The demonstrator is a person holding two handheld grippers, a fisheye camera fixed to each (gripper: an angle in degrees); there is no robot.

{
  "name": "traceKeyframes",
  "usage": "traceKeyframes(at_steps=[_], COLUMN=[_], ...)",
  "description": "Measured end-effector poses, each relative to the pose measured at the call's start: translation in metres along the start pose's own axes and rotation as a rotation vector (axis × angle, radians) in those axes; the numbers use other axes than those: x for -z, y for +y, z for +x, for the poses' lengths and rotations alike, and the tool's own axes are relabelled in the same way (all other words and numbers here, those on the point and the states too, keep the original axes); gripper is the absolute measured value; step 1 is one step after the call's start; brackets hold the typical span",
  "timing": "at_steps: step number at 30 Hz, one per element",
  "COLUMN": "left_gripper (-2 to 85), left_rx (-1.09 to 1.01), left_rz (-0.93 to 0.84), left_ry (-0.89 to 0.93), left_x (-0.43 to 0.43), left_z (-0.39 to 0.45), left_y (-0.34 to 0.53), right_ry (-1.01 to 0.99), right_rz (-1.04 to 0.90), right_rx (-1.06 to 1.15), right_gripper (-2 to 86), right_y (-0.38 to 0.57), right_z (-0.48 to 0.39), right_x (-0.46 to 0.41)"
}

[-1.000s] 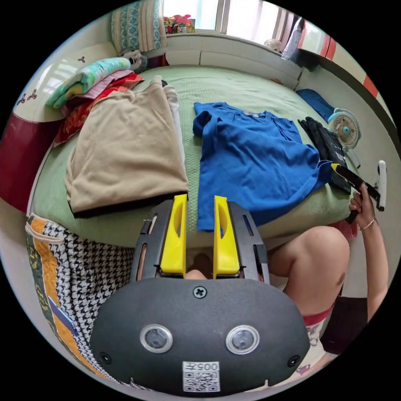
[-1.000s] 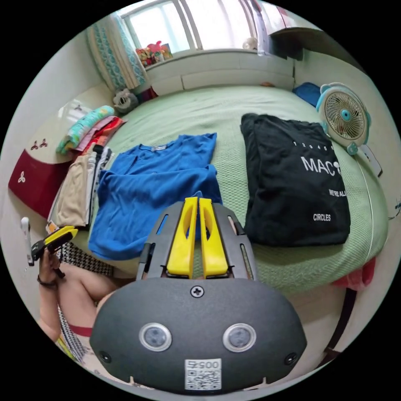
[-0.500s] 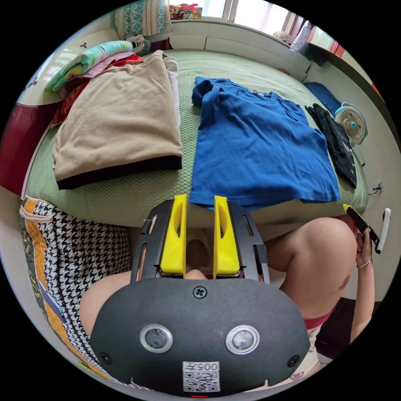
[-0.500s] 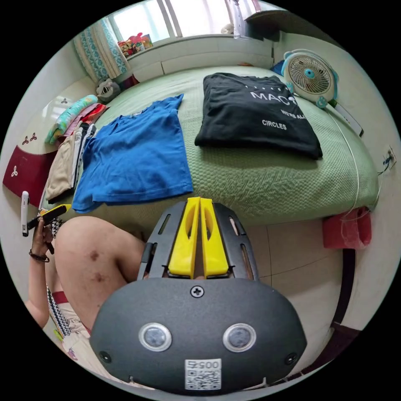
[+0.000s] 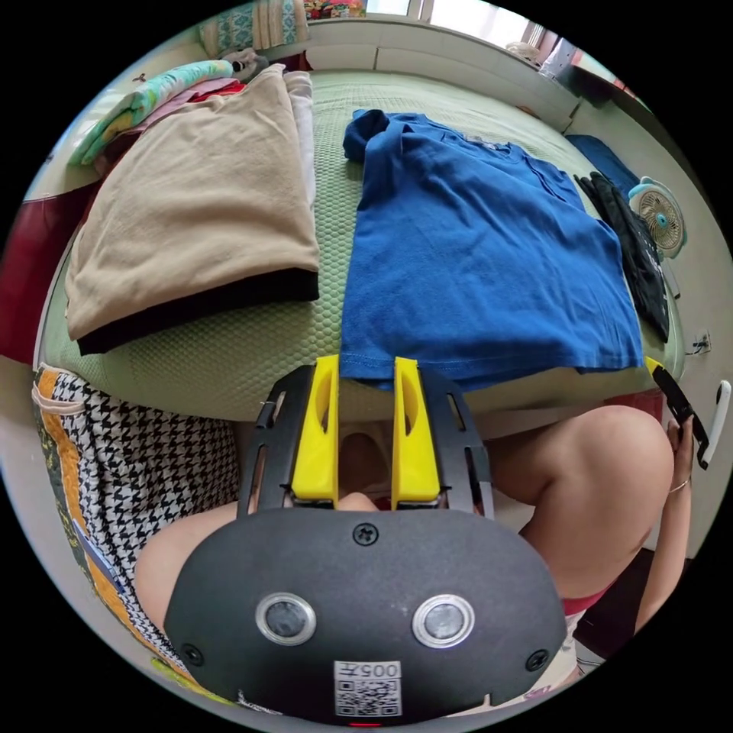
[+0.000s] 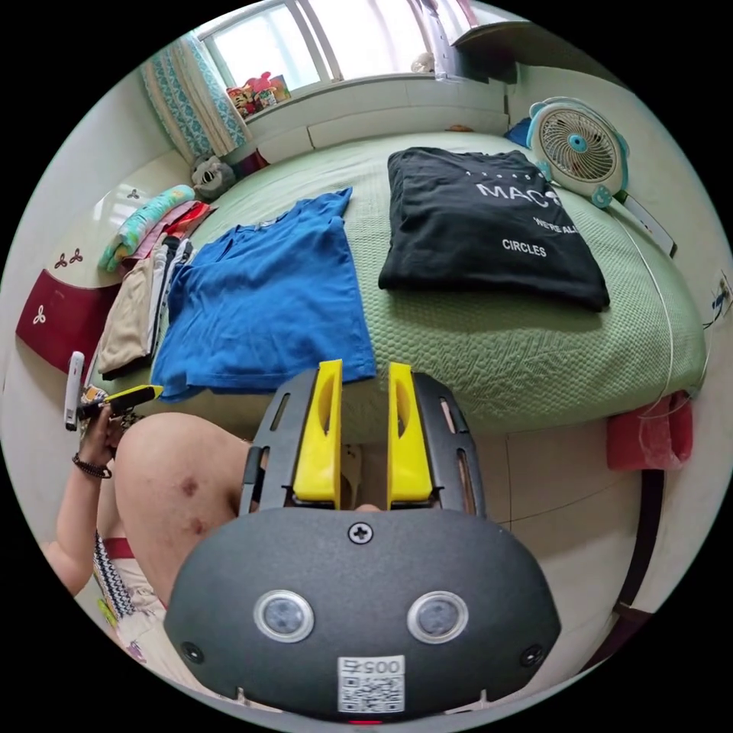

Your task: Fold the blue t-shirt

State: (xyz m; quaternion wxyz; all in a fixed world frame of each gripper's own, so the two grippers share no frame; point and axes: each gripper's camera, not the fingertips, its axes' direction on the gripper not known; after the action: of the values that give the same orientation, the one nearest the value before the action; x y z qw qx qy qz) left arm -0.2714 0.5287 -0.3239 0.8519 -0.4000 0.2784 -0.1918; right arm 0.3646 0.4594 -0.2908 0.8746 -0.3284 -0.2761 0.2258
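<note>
The blue t-shirt (image 5: pixel 481 244) lies spread flat on the green bed (image 5: pixel 252 359), its hem along the near edge and its collar far. In the right gripper view the blue t-shirt (image 6: pixel 267 305) sits left of centre. My left gripper (image 5: pixel 365 368) is open just below the hem's left corner, nothing between its jaws. My right gripper (image 6: pixel 362 374) is open by the hem's right corner, also holding nothing. The right gripper (image 5: pixel 676 401) appears at the right edge of the left gripper view, in a hand. The left gripper (image 6: pixel 126 397) appears at the left of the right gripper view.
A folded beige garment (image 5: pixel 191 206) on a stack lies left of the shirt. A folded black t-shirt (image 6: pixel 489 221) lies to its right, with a small fan (image 6: pixel 580 145) beyond. A houndstooth bag (image 5: pixel 130 489) stands by the bed. The person's knee (image 5: pixel 603 473) is in front.
My right gripper has opened; it was shut before. The right-hand corner of the shirt, lifted a second ago, now lies flat. Both cameras have drawn back toward the bed's near edge.
</note>
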Motion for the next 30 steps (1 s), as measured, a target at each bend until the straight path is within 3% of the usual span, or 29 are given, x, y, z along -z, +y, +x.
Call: traceKeyframes(at_steps=[11,23,30], left_gripper=[4.3,4.1,3.9], left_rx=[-0.038,-0.121,-0.085], left_rz=[0.007,0.267,0.242], left_ry=[0.051,0.129,0.174], left_x=[0.038,0.194,0.214], left_z=[-0.002,-0.025,-0.040], left_y=[0.027,0.102,0.148], right_ry=[0.081,-0.058,-0.039], right_rz=[-0.025,0.192,0.138], right_rx=[0.088,0.100,0.149], right_gripper=[-0.9,-1.3,-1.3], right_y=[0.013,0.027,0.062], right_z=[-0.038,-0.047,-0.066], right_x=[0.003,0.161,0.192])
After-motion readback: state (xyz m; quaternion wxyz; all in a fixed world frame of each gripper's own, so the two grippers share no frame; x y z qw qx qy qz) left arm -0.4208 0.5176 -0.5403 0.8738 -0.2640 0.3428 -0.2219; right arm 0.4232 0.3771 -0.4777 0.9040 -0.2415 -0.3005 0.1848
